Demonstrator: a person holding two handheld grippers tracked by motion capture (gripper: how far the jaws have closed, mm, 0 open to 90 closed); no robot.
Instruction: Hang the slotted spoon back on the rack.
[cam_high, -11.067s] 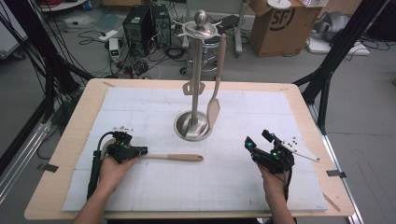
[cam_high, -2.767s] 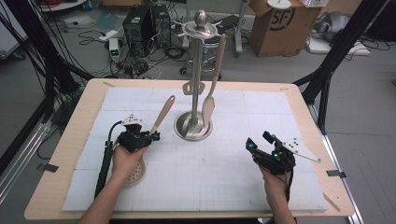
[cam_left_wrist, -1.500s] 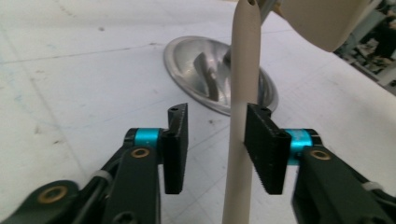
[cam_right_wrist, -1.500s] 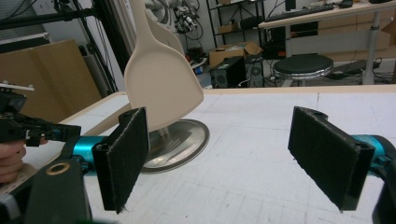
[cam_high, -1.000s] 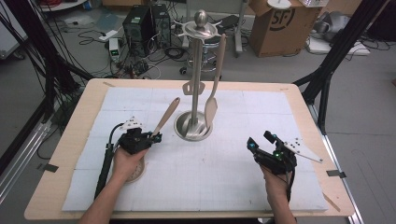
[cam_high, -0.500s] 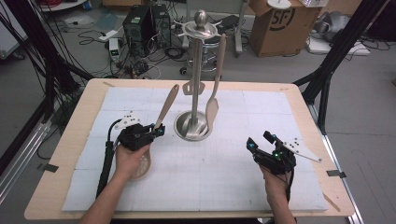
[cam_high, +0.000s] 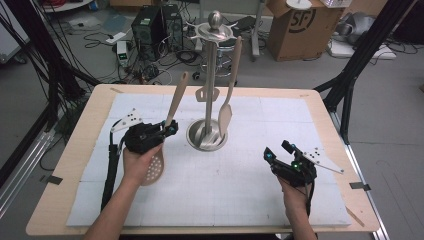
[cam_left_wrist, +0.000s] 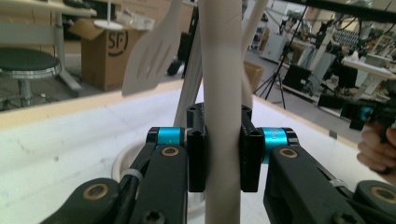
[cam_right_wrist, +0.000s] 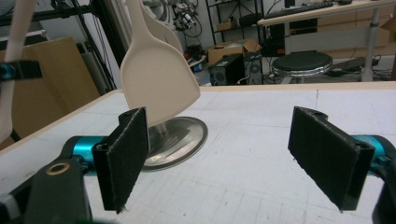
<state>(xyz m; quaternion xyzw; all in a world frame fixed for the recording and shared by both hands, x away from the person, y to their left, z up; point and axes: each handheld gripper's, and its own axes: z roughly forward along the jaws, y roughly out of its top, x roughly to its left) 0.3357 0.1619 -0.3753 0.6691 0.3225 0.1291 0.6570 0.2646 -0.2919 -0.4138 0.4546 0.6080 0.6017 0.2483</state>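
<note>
Cables, a cardboard box (cam_high: 295, 27) and computer gear crowd the floor beyond the white-covered tabletop (cam_high: 215, 200). Mid-tabletop stands a steel utensil rack (cam_high: 211, 90) with a solid spatula (cam_high: 227, 107) and a slotted turner (cam_left_wrist: 149, 58) hanging. Left claw (cam_high: 167, 129) clamps a wooden perforated spoon (cam_high: 172, 107) by its handle, raised beside the rack. Right claw (cam_high: 276, 152) gapes wide, empty.

A white mat (cam_high: 235, 195) is being carried by the wooden counter (cam_high: 70, 165). Beyond the far edge, a cardboard box (cam_high: 292, 27) and black computer cases (cam_high: 155, 25) are being kept on the cable-strewn floor (cam_high: 90, 55).
</note>
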